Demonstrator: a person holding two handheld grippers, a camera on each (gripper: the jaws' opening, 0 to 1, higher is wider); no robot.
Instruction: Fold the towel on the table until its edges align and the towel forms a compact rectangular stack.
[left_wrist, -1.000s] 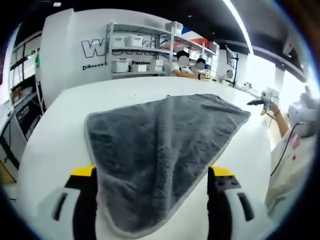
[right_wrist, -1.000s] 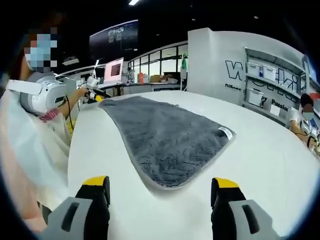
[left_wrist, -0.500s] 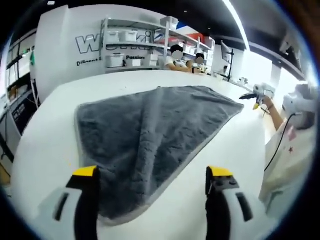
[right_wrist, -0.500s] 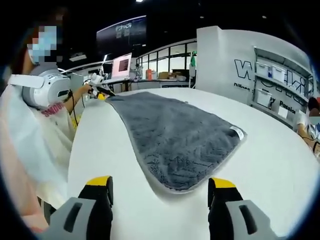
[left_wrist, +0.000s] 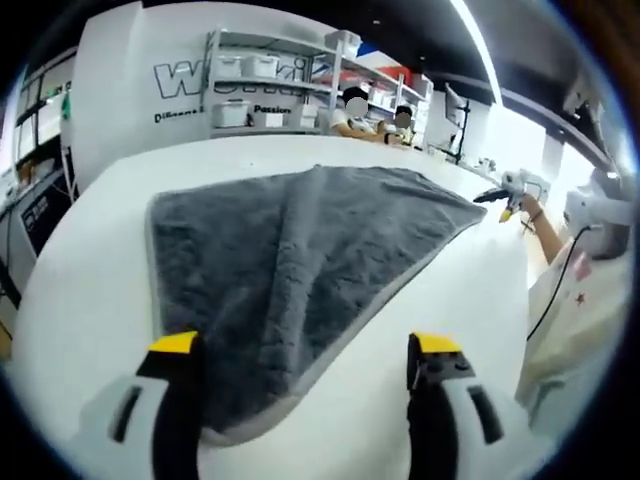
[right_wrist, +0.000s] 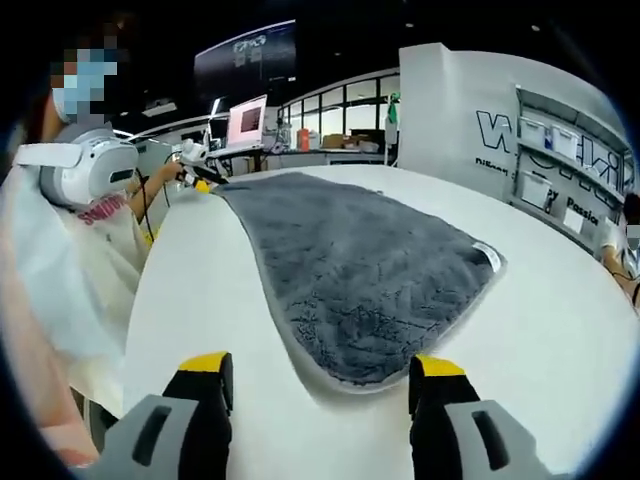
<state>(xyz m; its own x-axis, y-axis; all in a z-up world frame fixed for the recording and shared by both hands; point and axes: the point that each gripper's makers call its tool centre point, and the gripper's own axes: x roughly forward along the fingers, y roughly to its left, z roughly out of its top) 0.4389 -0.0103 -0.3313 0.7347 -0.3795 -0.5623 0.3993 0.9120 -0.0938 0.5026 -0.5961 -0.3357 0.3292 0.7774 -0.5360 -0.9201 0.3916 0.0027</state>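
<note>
1. Setting: an open workshop with a white wall bearing large lettering, storage shelves (left_wrist: 270, 85) at the far side, and a lit monitor (right_wrist: 246, 122) in the background. A broad white desk (left_wrist: 90, 250) carries the work.
2. Task item: the grey towel (left_wrist: 300, 270) lies on the desk, spread nearly flat, with a soft ridge running from its far edge toward the near corner. In the right gripper view the same towel (right_wrist: 370, 270) shows a pale hem and a small white label (right_wrist: 487, 255) at its right corner.
3. Left tongs (left_wrist: 302, 352): jaws stand wide apart and hold nothing. The near corner of the towel lies between them, with the left jaw over the towel edge; contact cannot be confirmed.
4. Right tongs (right_wrist: 318, 368): jaws stand wide apart and hold nothing. The rounded near corner of the towel lies just beyond the gap between the jaws.
5. Surroundings: a person in a light shirt (right_wrist: 60, 270) stands at the left of the right gripper view. Two seated people (left_wrist: 375, 115) are at the far side, near the shelves.
6. Progress, as a judgement: the towel looks to be a single layer, or at most loosely doubled; no aligned edges and no compact stack are present. Folding appears to be at its start.
7. Remaining work: grip both near corners, carry them to the far edge, align the hems, then repeat until a rectangle results.
</note>
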